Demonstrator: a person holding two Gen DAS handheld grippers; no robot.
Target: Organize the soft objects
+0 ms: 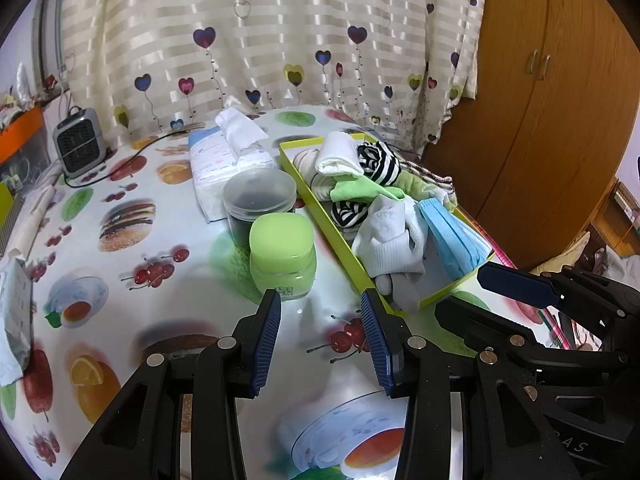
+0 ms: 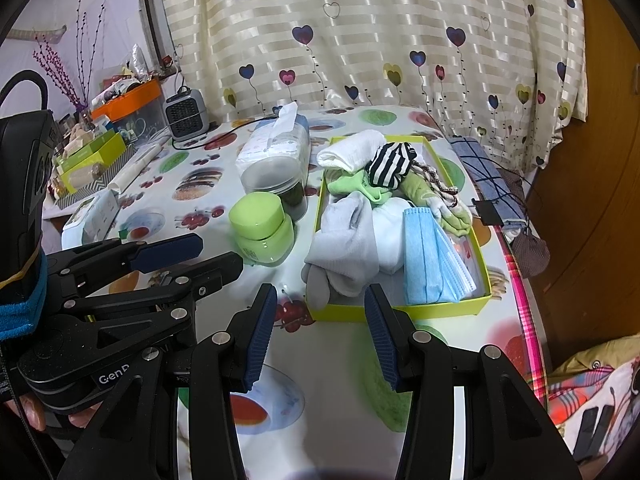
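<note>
Yellow-green cardboard forms the shallow tray (image 2: 400, 312) on the fruit-printed tablecloth (image 1: 168, 240), and the soft things lie heaped inside it: a rolled white cloth (image 2: 352, 150) at the far end, a black-and-white striped sock (image 2: 390, 166) beside it, green socks (image 2: 356, 186) below, a grey-white sock (image 2: 348, 240) whose toe hangs over the near wall, and a stack of blue face masks (image 2: 426, 256) in the near right corner.

Just left of the tray stand a green-lidded jar (image 1: 282, 250) and, behind and touching it, a clear plastic container (image 1: 258, 196) with dark contents; a pack of tissues (image 1: 224, 160) lies further back. A small grey heater (image 1: 78, 142) sits at the far left, its cable running over the cloth. A folded blue checked cloth (image 2: 486, 178) lies outside the tray, on the right.

Both tools hover near the tray's near end, empty. The left gripper (image 1: 320, 340) has its jaws wide apart, and the right gripper (image 2: 320, 332) is equally wide.
</note>
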